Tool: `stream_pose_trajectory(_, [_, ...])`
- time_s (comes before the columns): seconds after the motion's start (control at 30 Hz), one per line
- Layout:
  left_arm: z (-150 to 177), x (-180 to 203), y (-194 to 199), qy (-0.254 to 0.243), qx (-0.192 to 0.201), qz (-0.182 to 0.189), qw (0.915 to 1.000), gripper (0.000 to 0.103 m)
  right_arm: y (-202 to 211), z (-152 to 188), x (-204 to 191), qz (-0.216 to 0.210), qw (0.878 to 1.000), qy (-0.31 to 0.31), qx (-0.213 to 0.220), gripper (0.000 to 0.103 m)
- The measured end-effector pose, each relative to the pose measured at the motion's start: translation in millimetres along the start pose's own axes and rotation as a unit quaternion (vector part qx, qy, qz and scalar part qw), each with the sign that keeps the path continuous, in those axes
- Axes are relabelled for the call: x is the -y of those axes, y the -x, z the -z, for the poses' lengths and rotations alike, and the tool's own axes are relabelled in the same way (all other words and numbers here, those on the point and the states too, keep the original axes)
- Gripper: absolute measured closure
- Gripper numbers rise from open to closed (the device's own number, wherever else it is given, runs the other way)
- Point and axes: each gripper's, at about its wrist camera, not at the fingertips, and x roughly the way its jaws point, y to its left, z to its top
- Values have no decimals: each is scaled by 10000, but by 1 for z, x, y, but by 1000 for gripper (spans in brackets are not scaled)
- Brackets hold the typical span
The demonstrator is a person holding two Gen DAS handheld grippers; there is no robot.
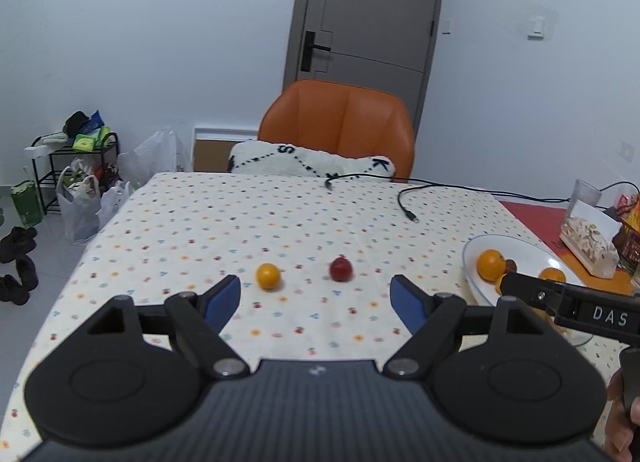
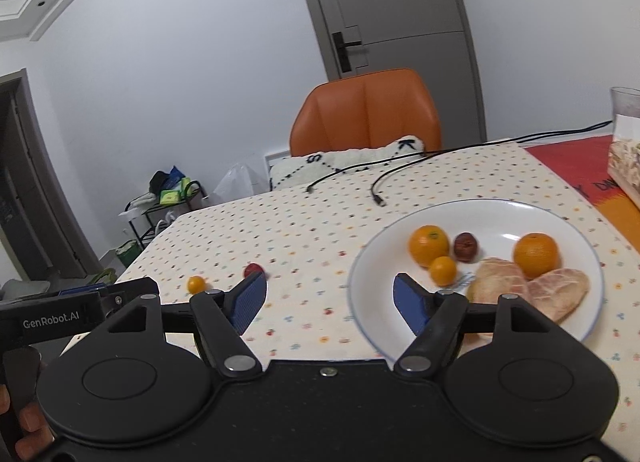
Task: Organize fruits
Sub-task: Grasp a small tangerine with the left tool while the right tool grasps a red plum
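I hold my left claw [image 1: 315,296] wide toward the loose orange [image 1: 268,276] and red fruit [image 1: 341,269], my right claw [image 2: 330,298] wide and empty beside the plate [image 2: 500,211] meant for them.

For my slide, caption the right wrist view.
Open right gripper hovers before a white plate of fruit.

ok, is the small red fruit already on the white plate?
No, the small red fruit lies on the dotted tablecloth beside the small orange fruit, well left of the white plate.
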Motion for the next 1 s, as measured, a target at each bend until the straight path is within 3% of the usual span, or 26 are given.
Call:
stream_pose_trajectory(0.3, [3, -23, 1, 201, 43, -90, 9997, 23, -14, 3, -25, -197, 9996, 186, -121, 33])
stream_pose_trajectory(0.6, [6, -36, -11, 314, -28, -68, 9995, 26, -34, 8, -43, -348, 9982, 340, -343, 42])
stream_pose_trajectory(0.77, [6, -40, -24, 340, -96, -24, 9994, 33, -48, 8, -51, -380, 9973, 417, -472, 48])
stream_pose_trajectory(1.0, [3, -44, -48, 412, -240, -51, 9988, 44, -73, 2, -60, -418, 9959, 537, -598, 50])
